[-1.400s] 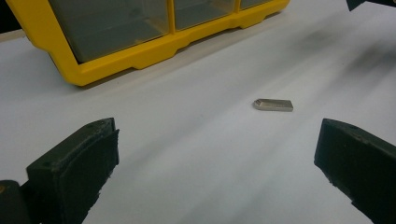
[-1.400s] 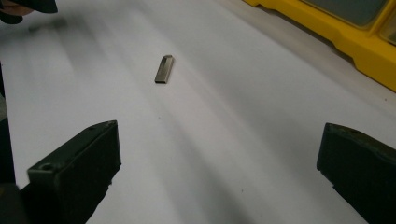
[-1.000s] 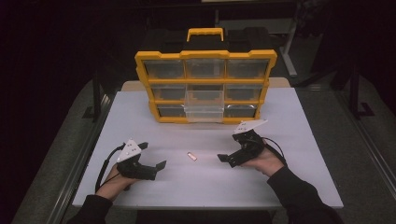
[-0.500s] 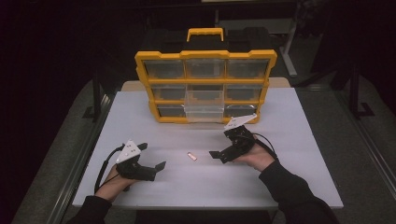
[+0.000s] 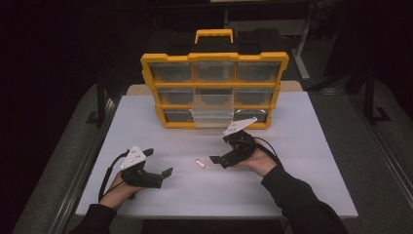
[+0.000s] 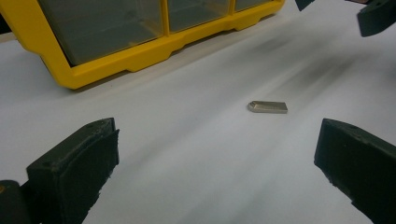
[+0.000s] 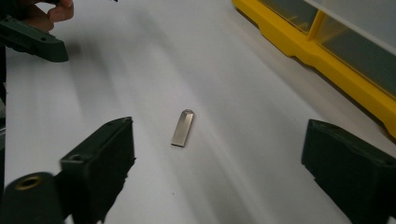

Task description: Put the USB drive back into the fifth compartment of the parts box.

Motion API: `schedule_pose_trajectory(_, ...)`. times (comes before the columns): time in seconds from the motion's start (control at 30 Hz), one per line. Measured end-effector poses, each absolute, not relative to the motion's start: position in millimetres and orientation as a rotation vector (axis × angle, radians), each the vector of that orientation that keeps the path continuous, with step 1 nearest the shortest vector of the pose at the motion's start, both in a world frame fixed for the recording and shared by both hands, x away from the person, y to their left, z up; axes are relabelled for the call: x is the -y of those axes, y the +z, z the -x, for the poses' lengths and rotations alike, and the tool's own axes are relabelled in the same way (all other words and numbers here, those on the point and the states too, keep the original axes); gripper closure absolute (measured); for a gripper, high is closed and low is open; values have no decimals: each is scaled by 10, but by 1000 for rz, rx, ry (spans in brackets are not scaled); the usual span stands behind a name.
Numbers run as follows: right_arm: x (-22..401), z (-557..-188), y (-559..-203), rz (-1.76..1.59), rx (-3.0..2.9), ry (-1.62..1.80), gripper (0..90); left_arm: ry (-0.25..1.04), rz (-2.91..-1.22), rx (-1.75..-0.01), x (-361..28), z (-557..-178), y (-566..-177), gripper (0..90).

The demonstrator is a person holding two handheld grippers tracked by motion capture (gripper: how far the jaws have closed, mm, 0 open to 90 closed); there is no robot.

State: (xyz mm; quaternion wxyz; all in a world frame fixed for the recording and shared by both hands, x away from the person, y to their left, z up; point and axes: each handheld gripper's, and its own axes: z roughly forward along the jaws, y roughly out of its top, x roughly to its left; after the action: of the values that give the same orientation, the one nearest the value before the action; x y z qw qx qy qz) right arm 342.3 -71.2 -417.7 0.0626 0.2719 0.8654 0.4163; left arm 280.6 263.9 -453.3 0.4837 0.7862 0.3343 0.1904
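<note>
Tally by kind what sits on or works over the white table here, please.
Yellow drawer organizer: 1
Small metal USB stick: 1
Hand-held tongs: 2, left tongs and right tongs, both open with nothing between the jaws
Total: 4

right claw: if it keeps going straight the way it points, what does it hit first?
Probably the small metal USB stick, lying flat on the white table just ahead of the right claw. Its jaws, just closing slightly, have nothing between them yet.

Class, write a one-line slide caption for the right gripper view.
Open right hand-held gripper faces a small metal USB stick lying flat on the white table, yellow organizer beyond.
</note>
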Motion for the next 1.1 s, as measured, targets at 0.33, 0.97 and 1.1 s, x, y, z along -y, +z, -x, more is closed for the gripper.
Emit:
schedule_pose_trajectory(0.33,561,-3448,-4207,-786,-2658,1232,223,461,-1916,-810,-2629,-2812,-4533,0)
schedule_pose_trajectory(0.97,245,-3489,-4325,-750,-2752,1146,463,465,-1920,-807,-2624,-2802,-4537,0)
schedule_pose_trajectory(1.1,196,-3505,-4367,-740,-2770,1127,505,466,-1922,-804,-2624,-2800,-4535,0)
